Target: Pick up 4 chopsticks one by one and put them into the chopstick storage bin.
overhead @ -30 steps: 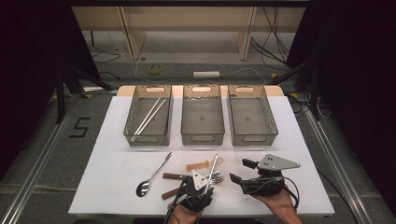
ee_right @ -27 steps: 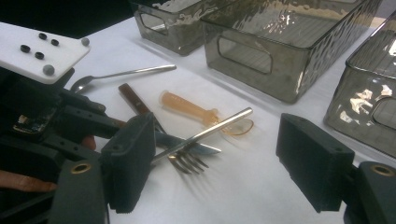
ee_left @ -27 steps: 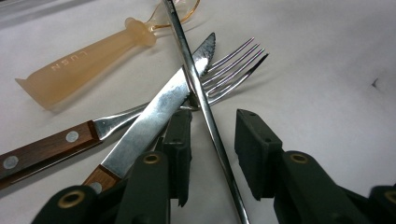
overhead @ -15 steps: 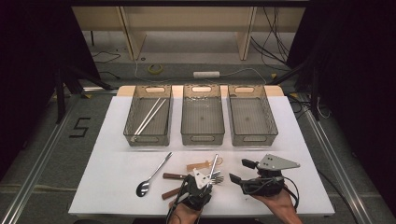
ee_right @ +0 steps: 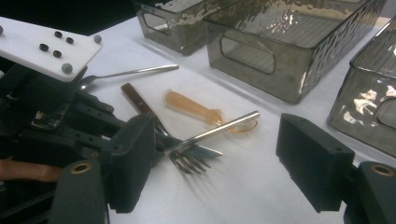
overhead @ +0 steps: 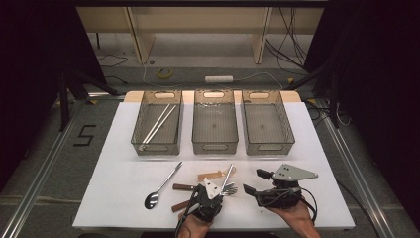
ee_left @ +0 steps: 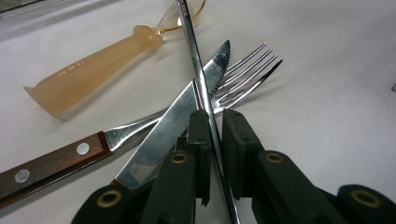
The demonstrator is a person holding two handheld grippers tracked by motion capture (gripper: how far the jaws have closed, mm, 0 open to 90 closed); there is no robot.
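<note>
Two jaws of left gripper (ee_left: 212, 135) pinch steel rod (ee_left: 198, 74), fork (ee_left: 243, 74) beneath.

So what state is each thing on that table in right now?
Left tool: jaws have just been closing, pinching the steel utensil handle.
Right tool: open, holding nothing.
Knife: flat, crossing the fork.
Amber plastic utensil: lying on the table.
Spoon: lying apart.
Left bin: holds chopsticks.
Middle bin: empty.
Right bin: empty.

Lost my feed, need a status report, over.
Left gripper closing on metal rod. Right gripper open, empty. Rod lies across knife and fork.
</note>
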